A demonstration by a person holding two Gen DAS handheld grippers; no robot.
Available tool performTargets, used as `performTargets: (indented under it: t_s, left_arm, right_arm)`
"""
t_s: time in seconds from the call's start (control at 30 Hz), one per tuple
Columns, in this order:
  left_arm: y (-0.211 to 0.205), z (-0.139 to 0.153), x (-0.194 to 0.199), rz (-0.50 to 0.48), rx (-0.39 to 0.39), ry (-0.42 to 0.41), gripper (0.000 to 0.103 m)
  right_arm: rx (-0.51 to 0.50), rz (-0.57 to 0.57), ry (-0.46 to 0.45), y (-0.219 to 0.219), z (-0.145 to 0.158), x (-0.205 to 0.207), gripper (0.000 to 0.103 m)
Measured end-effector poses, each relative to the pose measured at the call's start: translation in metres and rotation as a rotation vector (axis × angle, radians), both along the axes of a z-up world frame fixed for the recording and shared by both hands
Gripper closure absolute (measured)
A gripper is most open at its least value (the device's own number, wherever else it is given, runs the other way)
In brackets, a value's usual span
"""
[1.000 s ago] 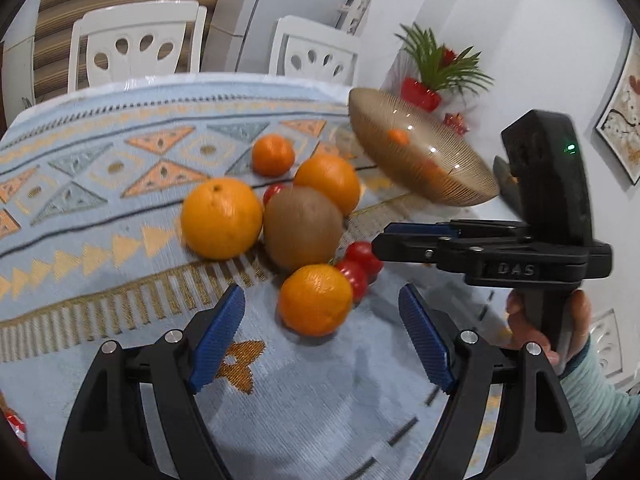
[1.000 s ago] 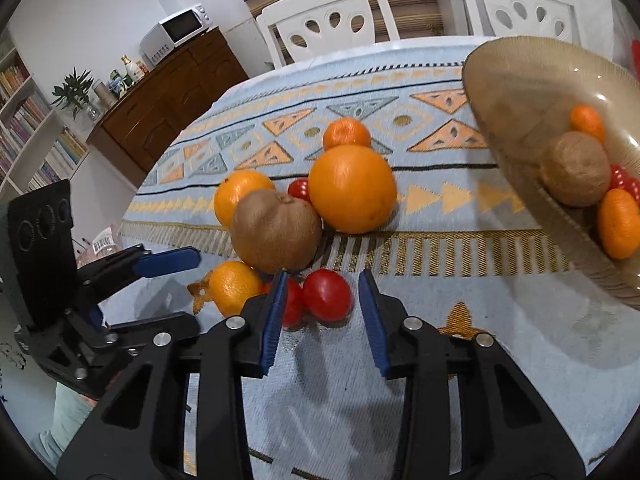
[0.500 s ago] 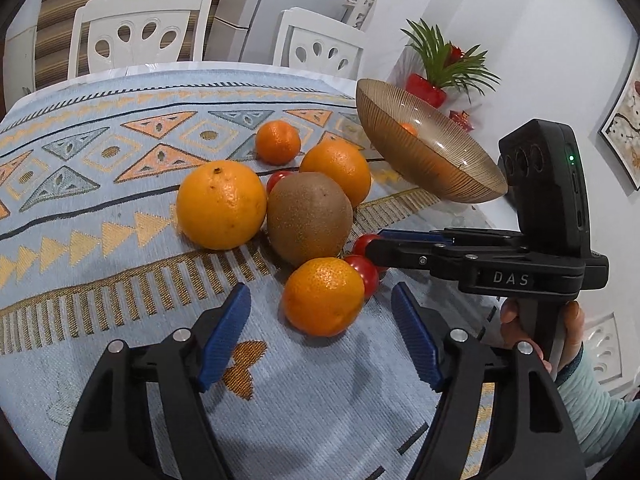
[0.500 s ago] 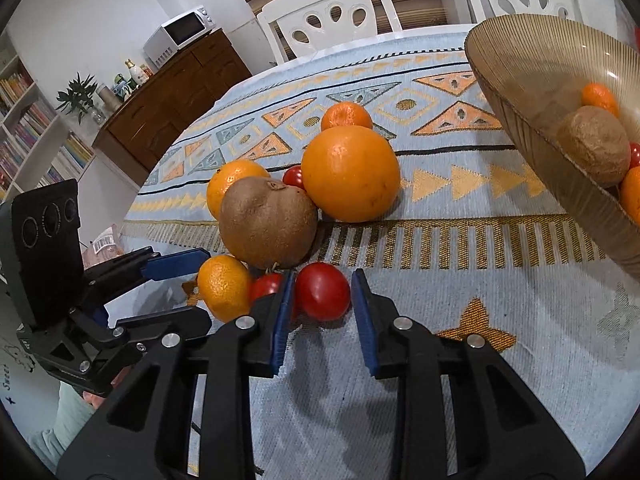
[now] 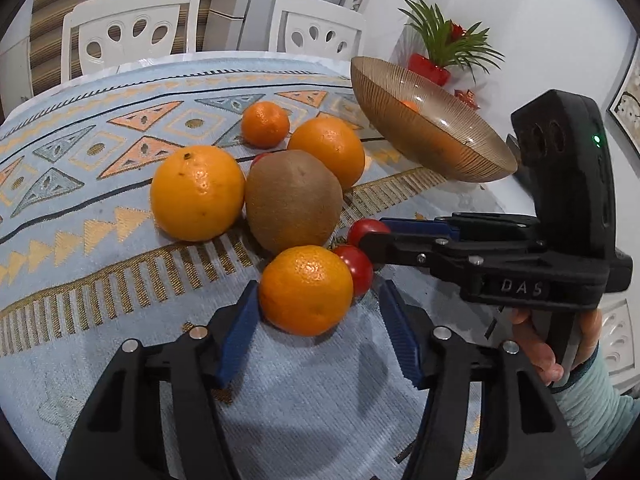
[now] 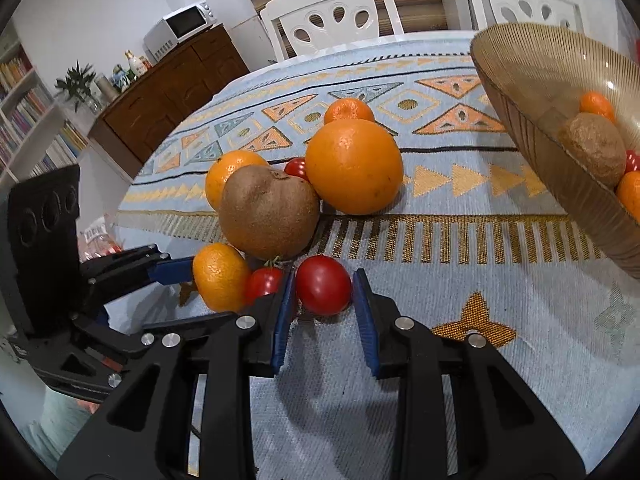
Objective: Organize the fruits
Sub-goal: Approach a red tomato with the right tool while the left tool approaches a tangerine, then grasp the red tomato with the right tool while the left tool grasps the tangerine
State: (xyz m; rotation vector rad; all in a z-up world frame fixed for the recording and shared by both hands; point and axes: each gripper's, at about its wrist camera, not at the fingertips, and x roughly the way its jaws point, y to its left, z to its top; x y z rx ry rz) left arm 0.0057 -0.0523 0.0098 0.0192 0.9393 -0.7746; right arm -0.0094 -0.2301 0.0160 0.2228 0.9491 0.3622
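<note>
A small mandarin (image 5: 306,290) lies on the patterned cloth between the pads of my left gripper (image 5: 318,288). That gripper is open: its left pad touches the peel and its right pad stands apart. My right gripper (image 6: 324,280) is shut on a cherry tomato (image 6: 323,290) that rests on the cloth, with a pad against each side. A second tomato (image 6: 264,284) lies between this tomato and the mandarin (image 6: 220,282). Behind them sit a kiwi (image 5: 292,200) and two large oranges (image 5: 198,192) (image 5: 326,150). The amber glass bowl (image 6: 540,92) holds a kiwi, mandarins and tomatoes.
Another small mandarin (image 5: 265,124) sits farther back, and a third tomato (image 6: 297,168) peeks out behind the kiwi. White chairs (image 5: 132,32) stand at the far table edge. A potted plant (image 5: 448,52) is beyond the bowl, and a hand (image 5: 552,340) holds the right gripper.
Both grippers moved forward into the fruit. The left one narrowed around the near mandarin. The right one's fingers closed in until they met the tomato.
</note>
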Motion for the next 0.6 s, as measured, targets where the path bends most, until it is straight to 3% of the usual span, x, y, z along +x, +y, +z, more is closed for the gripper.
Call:
performTargets:
  t_s: [0.03,0.07,0.23,0.5,0.6]
  left_arm:
    - [0.001,0.000,0.000,0.006,-0.002,-0.002,0.057]
    - [0.003,-0.001,0.001,0.008,-0.009,0.007,0.059]
    - [0.007,-0.001,0.000,0.020,-0.035,0.013,0.060]
    - [0.009,0.005,-0.008,0.029,-0.041,-0.032,0.060]
    - [0.012,0.005,-0.007,0.031,-0.055,-0.025,0.060]
  right_arm:
    - [-0.020,-0.001,-0.006,0.002,0.000,-0.001,0.071]
    - [-0.044,-0.001,-0.009,0.006,0.000,-0.001,0.071]
    - [-0.144,0.003,-0.022,0.020,-0.002,-0.001,0.071]
    - [-0.188,0.012,-0.045,0.025,-0.003,-0.003,0.071]
    - [-0.259,0.014,-0.072,0.036,-0.003,-0.007,0.073]
